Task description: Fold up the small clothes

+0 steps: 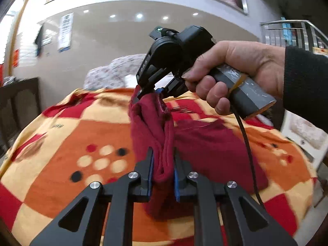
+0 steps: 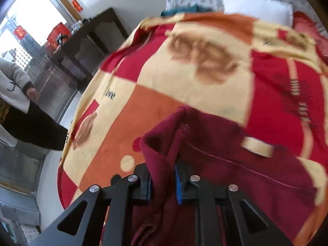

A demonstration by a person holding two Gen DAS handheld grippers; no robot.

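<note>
A dark red garment (image 1: pixel 215 149) lies partly on a bed blanket and is lifted along one edge. My left gripper (image 1: pixel 163 164) is shut on a bunched fold of it. My right gripper (image 1: pixel 151 94), held by a hand, is shut on the same edge farther away, so the cloth hangs stretched between the two. In the right wrist view the right gripper (image 2: pixel 164 176) pinches the red garment (image 2: pixel 235 164), which spreads to the right over the blanket.
The blanket (image 1: pixel 71 143) is checked orange, red and cream and covers the bed. A floral pillow (image 1: pixel 114 71) lies at the head. A dark cabinet (image 2: pixel 86 41) and a standing person (image 2: pixel 18 94) are left of the bed.
</note>
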